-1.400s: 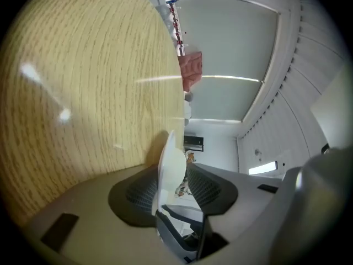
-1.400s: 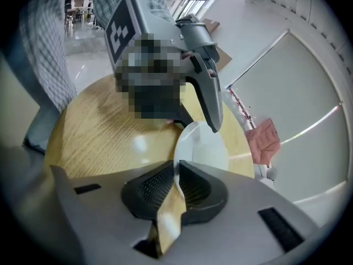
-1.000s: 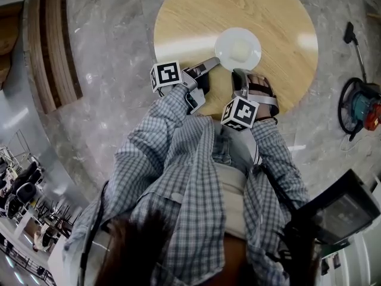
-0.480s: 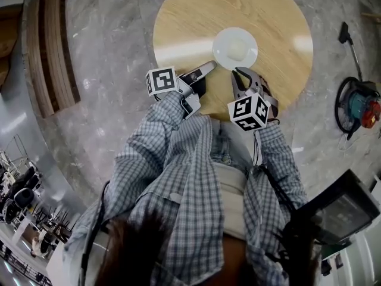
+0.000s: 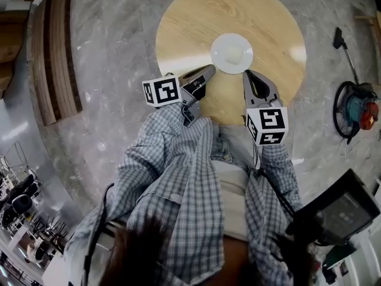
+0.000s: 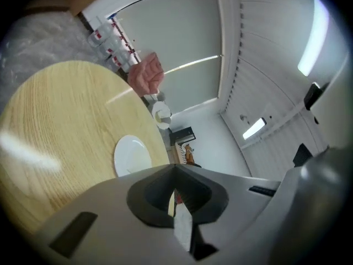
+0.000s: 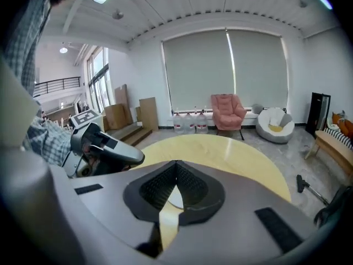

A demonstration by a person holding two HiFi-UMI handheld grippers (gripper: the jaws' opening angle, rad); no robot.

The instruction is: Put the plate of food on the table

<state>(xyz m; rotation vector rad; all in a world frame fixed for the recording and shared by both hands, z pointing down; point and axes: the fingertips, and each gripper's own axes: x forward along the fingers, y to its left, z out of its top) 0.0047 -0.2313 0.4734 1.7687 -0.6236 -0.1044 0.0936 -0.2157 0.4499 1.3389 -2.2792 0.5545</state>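
Released plate [image 5: 232, 53] onto table [image 5: 190, 22], upper centre; backed off left gripper [image 5: 209, 70] (just clenched, empty) and right gripper [image 5: 247, 75] (clenched, empty). Placed, apparently.

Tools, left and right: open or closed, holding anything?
Left tool: closed, holding nothing.
Right tool: closed, holding nothing.

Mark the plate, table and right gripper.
plate [image 5: 232, 52], head view, centre of the dish.
table [image 5: 190, 22], head view, bare wood left of the plate.
right gripper [image 5: 246, 74], head view, at its fingertips.
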